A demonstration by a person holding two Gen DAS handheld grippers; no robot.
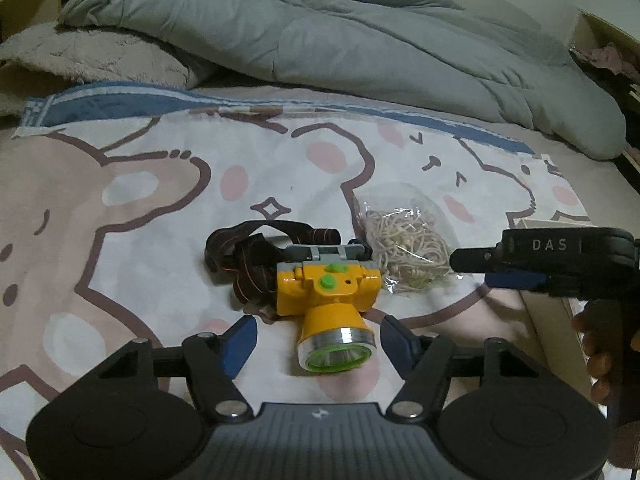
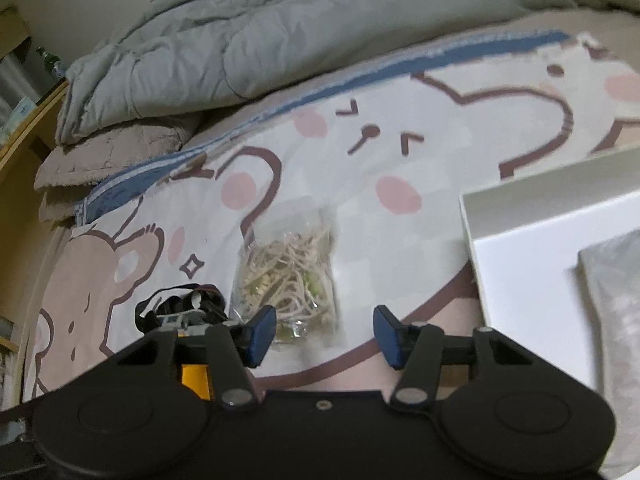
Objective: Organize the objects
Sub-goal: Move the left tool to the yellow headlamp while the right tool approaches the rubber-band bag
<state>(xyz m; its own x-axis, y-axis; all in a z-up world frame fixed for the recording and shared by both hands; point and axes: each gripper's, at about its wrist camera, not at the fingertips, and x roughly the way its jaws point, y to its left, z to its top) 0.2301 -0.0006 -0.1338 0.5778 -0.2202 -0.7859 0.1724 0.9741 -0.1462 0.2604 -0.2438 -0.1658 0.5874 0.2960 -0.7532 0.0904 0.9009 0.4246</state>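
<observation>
A yellow headlamp with green buttons and a dark strap lies on the cartoon-print bedsheet, lens toward me. My left gripper is open, its blue fingertips on either side of the lens without touching it. To the headlamp's right lies a clear bag of rubber bands. In the right wrist view that bag of rubber bands sits just ahead of my open right gripper, whose left fingertip overlaps the bag's near corner. The headlamp shows partly behind its left finger. The right gripper also enters the left wrist view from the right.
A white box with a grey item inside stands at the right on the bed. A rumpled grey duvet and a beige blanket lie along the far side. A wooden shelf stands at the left. A hand holds the right gripper.
</observation>
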